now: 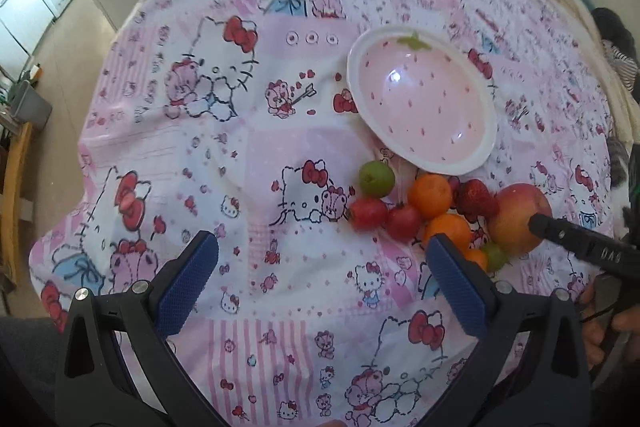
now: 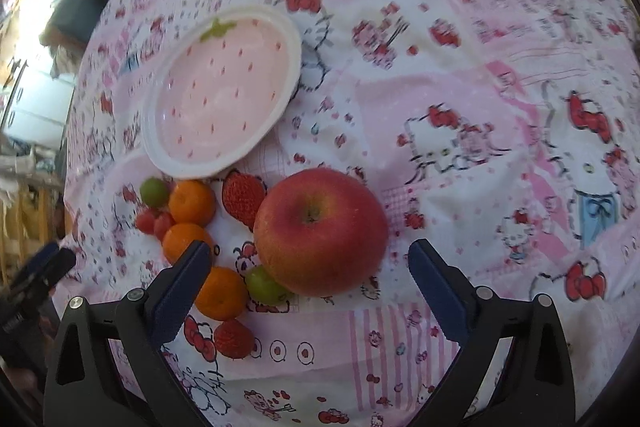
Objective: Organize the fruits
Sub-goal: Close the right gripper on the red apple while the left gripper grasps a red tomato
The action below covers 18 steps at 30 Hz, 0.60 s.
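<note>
A pink cloth (image 1: 248, 155) with cartoon cats covers the desk. On it sits a pink bowl (image 1: 422, 103) with a white rim, painted like a strawberry. Nothing is in it.

The fruits lie in a bunch on the cloth, just below the bowl in both views. In the right wrist view the big red apple (image 2: 320, 233) fills the middle of the frame, just ahead of the right gripper (image 2: 310, 261). That gripper is wide open and holds nothing; its blue pads (image 2: 182, 291) stand to either side of the apple's near edge, not touching it.

Left of the apple is a strawberry (image 2: 242, 199), and a small green fruit (image 2: 262, 285) touches the apple's lower left side. Three oranges run down the left part of the frame: one (image 2: 192, 203) near the bowl, one (image 2: 186, 241) below it, and one (image 2: 222, 293) partly behind the left pad. Two little red tomatoes (image 2: 154, 221) and another green fruit (image 2: 154, 191) sit at the far left of the bunch. A second strawberry (image 2: 233, 339) lies alone near the bottom of the frame.

In the left wrist view the left gripper (image 1: 322, 251) is also wide open and holds nothing. It hangs over bare cloth in the lower middle of the frame, with the fruit bunch off to its upper right. The tip of the other gripper shows at the right edge, against the apple (image 1: 518, 217).
</note>
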Each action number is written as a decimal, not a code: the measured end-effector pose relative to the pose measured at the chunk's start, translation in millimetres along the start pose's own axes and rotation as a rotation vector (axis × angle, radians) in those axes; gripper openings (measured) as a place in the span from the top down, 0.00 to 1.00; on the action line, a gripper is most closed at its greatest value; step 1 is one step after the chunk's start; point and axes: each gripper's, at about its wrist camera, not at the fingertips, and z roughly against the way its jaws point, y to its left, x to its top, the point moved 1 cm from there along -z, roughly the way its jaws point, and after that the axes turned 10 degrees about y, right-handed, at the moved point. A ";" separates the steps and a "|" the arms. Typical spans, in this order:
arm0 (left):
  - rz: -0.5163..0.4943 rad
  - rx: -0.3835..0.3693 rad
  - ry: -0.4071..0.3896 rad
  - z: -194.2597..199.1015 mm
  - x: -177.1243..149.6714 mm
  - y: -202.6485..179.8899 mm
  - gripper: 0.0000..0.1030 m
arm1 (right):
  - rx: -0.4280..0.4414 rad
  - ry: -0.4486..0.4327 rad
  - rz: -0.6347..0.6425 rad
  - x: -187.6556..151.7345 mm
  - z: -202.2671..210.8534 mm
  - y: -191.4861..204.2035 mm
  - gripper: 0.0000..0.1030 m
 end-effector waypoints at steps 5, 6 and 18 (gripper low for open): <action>-0.015 0.000 0.069 -15.5 28.0 -6.0 0.01 | -0.029 0.015 0.007 7.3 -10.7 -0.9 0.05; -0.007 -0.003 0.083 -20.0 32.4 -5.3 0.01 | -0.029 0.019 0.006 7.1 -11.9 -1.9 0.05; 0.027 -0.103 0.250 -75.5 34.3 -9.4 0.40 | -0.051 0.024 0.002 12.0 -21.8 -4.2 0.15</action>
